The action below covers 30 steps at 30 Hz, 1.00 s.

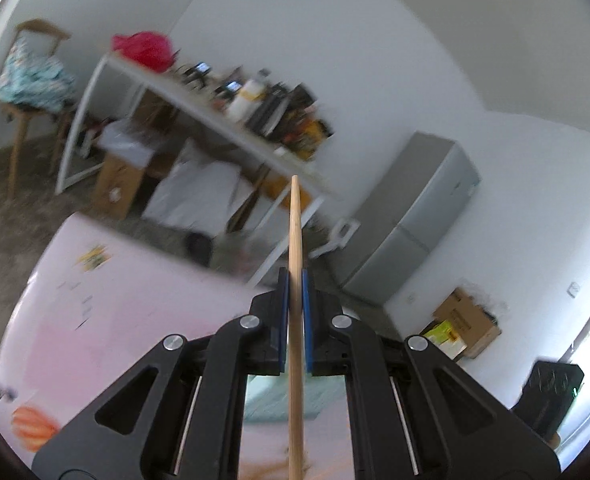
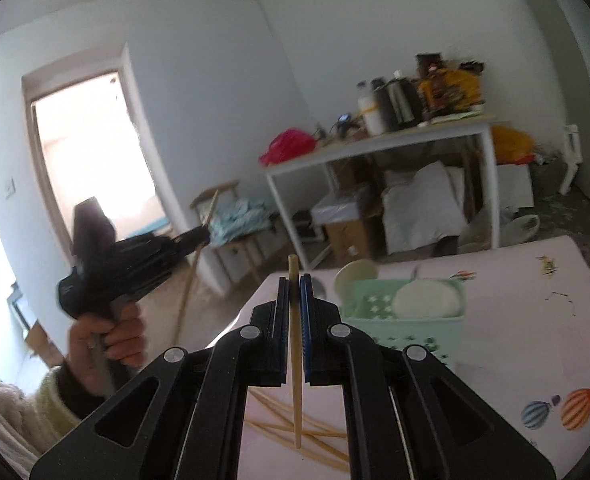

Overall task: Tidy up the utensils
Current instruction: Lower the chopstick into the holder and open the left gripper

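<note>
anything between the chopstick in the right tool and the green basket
Nothing visible does. The right tool grips a chopstick above the pink table, and the green basket sits just right of it with open air between.
</note>
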Each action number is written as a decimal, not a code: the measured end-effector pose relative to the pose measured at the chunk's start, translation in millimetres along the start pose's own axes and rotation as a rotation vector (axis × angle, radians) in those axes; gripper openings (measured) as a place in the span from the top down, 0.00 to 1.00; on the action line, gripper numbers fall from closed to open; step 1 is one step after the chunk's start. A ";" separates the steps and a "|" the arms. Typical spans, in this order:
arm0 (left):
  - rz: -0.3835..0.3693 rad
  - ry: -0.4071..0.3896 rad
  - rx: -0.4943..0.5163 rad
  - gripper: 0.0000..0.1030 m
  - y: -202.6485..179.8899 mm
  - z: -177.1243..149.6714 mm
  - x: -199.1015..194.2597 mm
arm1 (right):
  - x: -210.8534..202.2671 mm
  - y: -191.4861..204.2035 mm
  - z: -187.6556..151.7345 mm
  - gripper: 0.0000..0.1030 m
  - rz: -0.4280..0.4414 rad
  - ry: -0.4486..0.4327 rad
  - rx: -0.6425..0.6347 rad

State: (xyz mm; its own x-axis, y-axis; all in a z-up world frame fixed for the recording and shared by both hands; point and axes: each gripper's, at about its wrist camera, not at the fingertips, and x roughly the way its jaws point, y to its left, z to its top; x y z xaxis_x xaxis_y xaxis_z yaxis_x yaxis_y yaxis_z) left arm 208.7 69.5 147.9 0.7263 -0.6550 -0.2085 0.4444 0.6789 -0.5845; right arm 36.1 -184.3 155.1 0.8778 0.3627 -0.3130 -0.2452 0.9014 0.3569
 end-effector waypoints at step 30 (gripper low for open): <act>0.112 -0.166 0.136 0.98 -51.6 -11.7 96.5 | -58.5 -46.5 -8.7 0.95 -0.059 -0.065 0.068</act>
State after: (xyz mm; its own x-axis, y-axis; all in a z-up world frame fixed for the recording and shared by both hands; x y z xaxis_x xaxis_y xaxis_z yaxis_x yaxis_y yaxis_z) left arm 249.8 -32.5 148.7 0.8461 -0.5175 -0.1279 0.4148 0.7898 -0.4518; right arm -7.4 -245.4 149.2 0.9153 0.2910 -0.2786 -0.1653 0.9019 0.3990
